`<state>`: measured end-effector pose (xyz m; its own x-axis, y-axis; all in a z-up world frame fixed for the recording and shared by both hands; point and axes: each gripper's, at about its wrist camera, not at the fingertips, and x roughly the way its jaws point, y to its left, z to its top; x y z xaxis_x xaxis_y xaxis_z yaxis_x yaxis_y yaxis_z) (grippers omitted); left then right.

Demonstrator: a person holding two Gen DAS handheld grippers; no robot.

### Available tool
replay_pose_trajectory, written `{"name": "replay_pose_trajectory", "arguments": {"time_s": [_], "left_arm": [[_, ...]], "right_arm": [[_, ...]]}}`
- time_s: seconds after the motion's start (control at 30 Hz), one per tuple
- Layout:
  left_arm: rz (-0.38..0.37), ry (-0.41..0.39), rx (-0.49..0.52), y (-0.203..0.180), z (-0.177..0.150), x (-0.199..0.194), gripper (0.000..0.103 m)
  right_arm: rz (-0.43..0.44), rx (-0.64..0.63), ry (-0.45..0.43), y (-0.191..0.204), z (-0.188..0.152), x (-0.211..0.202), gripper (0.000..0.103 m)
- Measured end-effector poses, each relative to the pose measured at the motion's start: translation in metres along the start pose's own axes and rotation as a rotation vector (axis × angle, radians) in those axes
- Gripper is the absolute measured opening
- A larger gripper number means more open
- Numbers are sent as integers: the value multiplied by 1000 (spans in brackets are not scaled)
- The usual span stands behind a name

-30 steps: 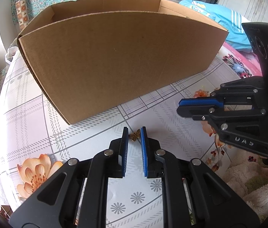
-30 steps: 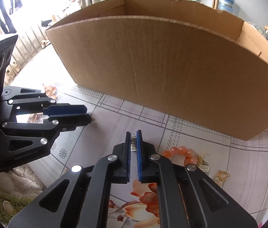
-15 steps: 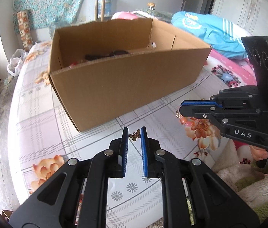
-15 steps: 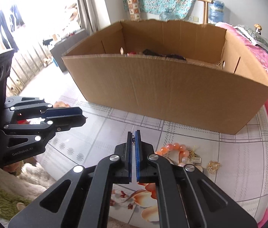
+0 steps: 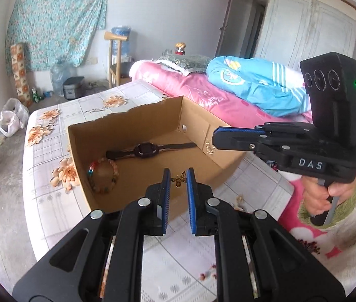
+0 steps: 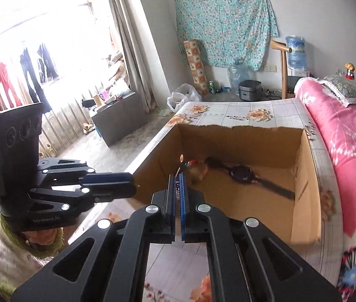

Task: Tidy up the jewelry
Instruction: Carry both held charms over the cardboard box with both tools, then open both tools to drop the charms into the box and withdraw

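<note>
My left gripper [image 5: 178, 179] is shut on a small gold butterfly charm [image 5: 180, 178] and holds it above the near wall of the open cardboard box [image 5: 137, 173]. My right gripper [image 6: 176, 186] is shut on a small silver pendant [image 6: 177, 190], also above the box [image 6: 303, 196]. In the left wrist view the right gripper [image 5: 215, 141] shows with a small chain piece [image 5: 210, 148] hanging at its tip. Inside the box lie a black watch [image 5: 147, 149] and a beaded bracelet [image 5: 102, 173]. The left gripper shows in the right wrist view [image 6: 130, 188].
The box stands on a bed with a floral checked sheet [image 5: 44, 176]. A pink quilt [image 5: 203, 93] and a blue blanket [image 5: 258, 85] lie to the right. A small gold item [image 5: 240, 198] lies on the sheet beside the box. The bed edge and floor are at left.
Both grippers have risen with their pieces from the sheet in front of the box to above its rim. The inside of the box has come into view.
</note>
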<state>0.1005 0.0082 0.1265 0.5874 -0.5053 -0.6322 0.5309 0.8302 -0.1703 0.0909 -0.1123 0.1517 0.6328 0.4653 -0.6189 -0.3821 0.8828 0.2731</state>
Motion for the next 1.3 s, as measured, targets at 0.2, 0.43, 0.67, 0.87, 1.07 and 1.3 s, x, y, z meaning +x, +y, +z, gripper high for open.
{"name": "replay_pose_trajectory", "arguments": {"time_s": [0.2,0.43,0.67,0.87,1.07,1.3], "left_arm": [[4,170,-91,28,39,75,12],[8,306,-211,53,45,128,13],[6,286,-248,64,36,122,18],[7,234,-260,65,35,100,21],[-6,133,-249,56,24,56,25],[-6,16,-105,20,-15,-5,34]], "right_arm": [[13,123,167,-54,28,76,3],[-38,239,296,-93,29,125,5],[-40,263,250,-103,34,108,10],[-51,273,177,-104,34,74,23],[-46,248,71,-86,23,12,26],[-22,256,-21,-62,-25,-67,27]]}}
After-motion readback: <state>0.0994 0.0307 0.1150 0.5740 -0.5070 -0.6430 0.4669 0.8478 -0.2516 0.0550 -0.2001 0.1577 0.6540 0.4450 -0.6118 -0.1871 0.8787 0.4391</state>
